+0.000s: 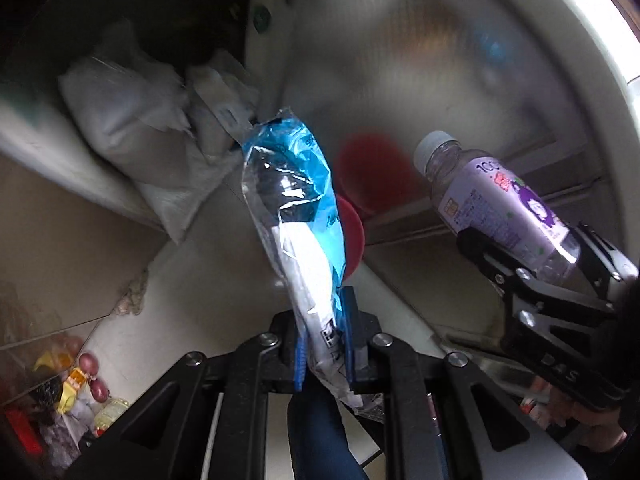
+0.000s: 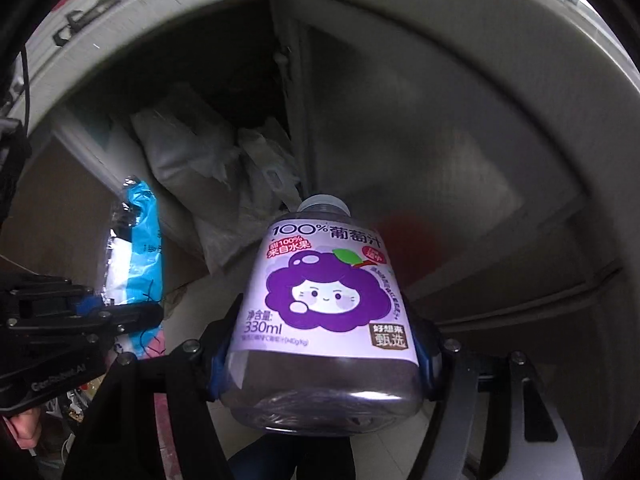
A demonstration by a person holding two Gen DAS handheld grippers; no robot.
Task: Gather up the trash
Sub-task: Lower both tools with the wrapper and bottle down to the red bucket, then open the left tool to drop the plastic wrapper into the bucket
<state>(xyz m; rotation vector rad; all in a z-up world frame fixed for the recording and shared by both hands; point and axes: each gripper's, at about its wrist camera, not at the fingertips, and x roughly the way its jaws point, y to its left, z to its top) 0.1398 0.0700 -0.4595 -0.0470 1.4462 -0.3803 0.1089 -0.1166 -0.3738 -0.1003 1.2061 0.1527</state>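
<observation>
Far left in the left wrist view, a heap of coloured scraps lies on the floor; the right wrist view barely catches it. Above it, white sacks lean in a dark corner, seen from both cameras.

At centre, the left gripper has its jaws nearly closed, its blue pads pinching the lower end of a blue and clear plastic wrapper, which sticks up and away from the camera. Behind the wrapper sits a red round shape, too blurred to name; it may be a lid or a ball. The right wrist view shows only a faint red smear there.

To the right, the right gripper holds a purple-labelled juice bottle by its lower body, white cap pointing away. The bottle looks empty. Its own camera shows what the other cannot: the label's cartoon face and the jaws set about half open, pressed on both sides of the bottle. A hand grips the handle below.
</observation>
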